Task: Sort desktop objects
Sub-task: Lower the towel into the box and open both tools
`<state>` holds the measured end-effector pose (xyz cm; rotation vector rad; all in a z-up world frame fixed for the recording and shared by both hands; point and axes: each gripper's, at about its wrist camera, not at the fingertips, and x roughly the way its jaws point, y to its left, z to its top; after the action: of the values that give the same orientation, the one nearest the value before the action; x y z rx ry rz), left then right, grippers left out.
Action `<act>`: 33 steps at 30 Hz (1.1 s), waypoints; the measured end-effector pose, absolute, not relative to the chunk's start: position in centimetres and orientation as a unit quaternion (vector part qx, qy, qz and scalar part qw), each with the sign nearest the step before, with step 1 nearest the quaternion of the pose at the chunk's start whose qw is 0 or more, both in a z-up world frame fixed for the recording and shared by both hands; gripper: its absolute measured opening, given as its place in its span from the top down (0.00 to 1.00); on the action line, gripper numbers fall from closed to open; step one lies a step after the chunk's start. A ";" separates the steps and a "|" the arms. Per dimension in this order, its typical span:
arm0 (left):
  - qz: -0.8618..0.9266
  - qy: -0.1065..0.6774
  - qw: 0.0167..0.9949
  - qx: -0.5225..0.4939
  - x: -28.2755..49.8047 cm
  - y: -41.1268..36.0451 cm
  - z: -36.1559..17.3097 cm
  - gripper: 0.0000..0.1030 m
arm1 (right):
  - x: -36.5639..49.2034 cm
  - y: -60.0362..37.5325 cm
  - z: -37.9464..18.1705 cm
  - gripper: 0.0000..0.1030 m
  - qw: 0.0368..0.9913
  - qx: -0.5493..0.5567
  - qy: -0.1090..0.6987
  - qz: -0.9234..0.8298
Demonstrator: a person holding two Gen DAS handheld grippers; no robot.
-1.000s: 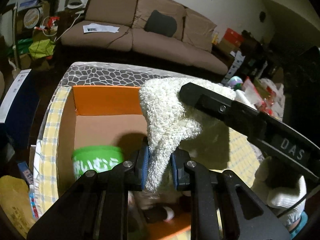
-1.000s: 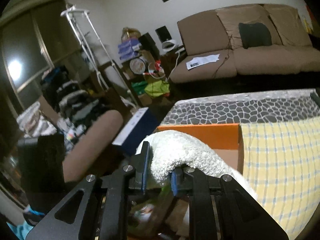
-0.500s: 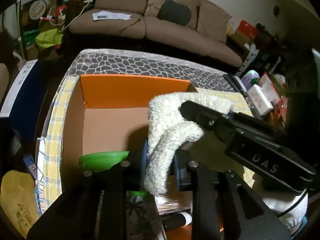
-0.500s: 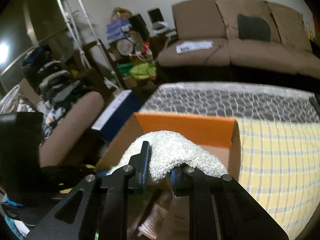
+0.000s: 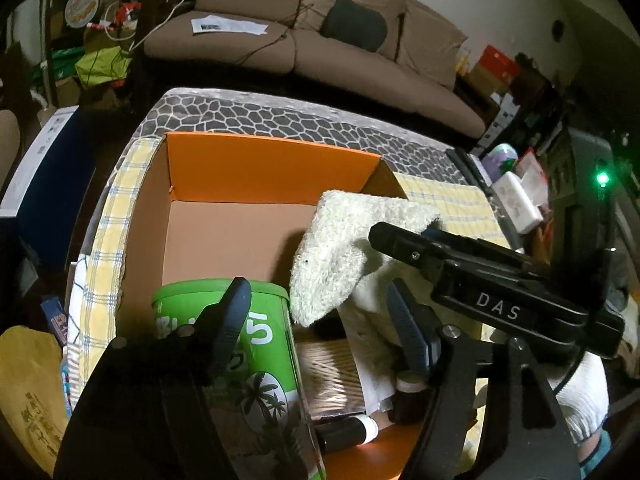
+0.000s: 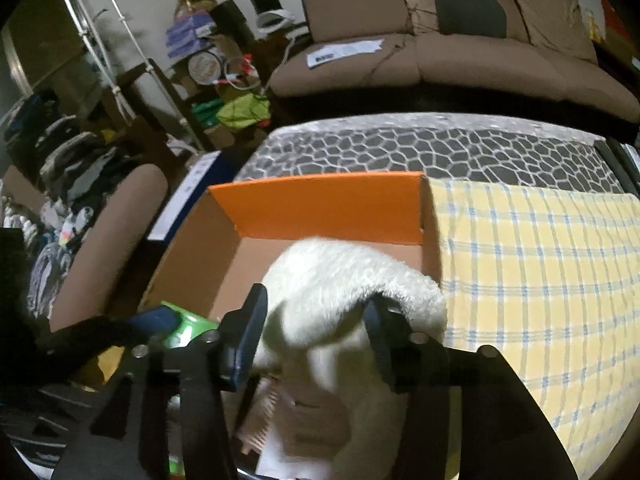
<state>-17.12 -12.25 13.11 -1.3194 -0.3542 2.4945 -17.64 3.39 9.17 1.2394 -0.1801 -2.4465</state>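
Towel (image 5: 340, 248), pinched a second ago, now slumps free over the orange box (image 5: 272, 168) as I open both my left gripper (image 5: 320, 312) and right gripper (image 6: 316, 332), so it looks delivered.

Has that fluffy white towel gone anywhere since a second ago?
Yes. In the left wrist view the white towel has sunk against the orange box, from above its back wall to down inside it, as both grippers' jaws are opening.

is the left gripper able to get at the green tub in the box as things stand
Probably yes. The left gripper, jaws opening, hangs right above the green tub inside the orange box. The white towel droops just beside it and might brush the right-hand finger.
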 end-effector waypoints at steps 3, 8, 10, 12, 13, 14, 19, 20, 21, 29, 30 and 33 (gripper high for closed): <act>0.867 -0.129 0.149 -0.458 -17.0 -12.6 13.2 0.30 | -17.5 3.8 9.2 0.30 0.199 0.442 -0.068 -0.872; 0.864 -0.135 0.149 -0.462 -16.6 -12.9 13.1 0.29 | -17.2 4.7 9.6 0.25 0.223 0.441 -0.109 -0.862; 0.863 -0.138 0.150 -0.462 -16.4 -13.1 13.1 0.29 | -17.1 5.2 9.9 0.25 0.246 0.441 -0.145 -0.851; 0.863 -0.139 0.151 -0.461 -16.4 -13.2 13.1 0.29 | -17.0 5.7 10.4 0.24 0.270 0.436 -0.173 -0.841; 0.864 -0.139 0.151 -0.460 -16.4 -13.2 13.2 0.29 | -16.8 5.8 10.7 0.24 0.274 0.432 -0.180 -0.840; 0.864 -0.139 0.152 -0.460 -16.3 -13.1 13.2 0.29 | -16.7 6.0 11.1 0.24 0.275 0.429 -0.184 -0.841; 0.864 -0.132 0.150 -0.462 -16.4 -12.8 13.1 0.28 | -16.2 7.0 12.5 0.24 0.271 0.417 -0.195 -0.845; 0.864 -0.131 0.149 -0.463 -16.5 -12.8 13.1 0.28 | -16.1 7.2 12.7 0.24 0.266 0.415 -0.192 -0.848; 0.864 -0.129 0.148 -0.464 -16.5 -12.7 13.0 0.28 | -15.9 7.4 12.7 0.24 0.260 0.415 -0.188 -0.852; 0.872 -0.093 0.139 -0.460 -16.0 -11.9 13.3 0.22 | -15.5 7.2 12.0 0.21 0.197 0.422 -0.117 -0.877; 0.873 -0.090 0.140 -0.459 -16.0 -11.8 13.3 0.22 | -15.4 7.2 12.0 0.20 0.193 0.421 -0.108 -0.880; 0.873 -0.086 0.143 -0.458 -15.9 -11.7 13.5 0.22 | -15.2 7.2 11.8 0.20 0.185 0.423 -0.096 -0.882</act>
<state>-15.88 -11.74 13.51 -1.3201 -0.2470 2.5192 -15.24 7.19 11.81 1.1916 -0.2700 -2.4859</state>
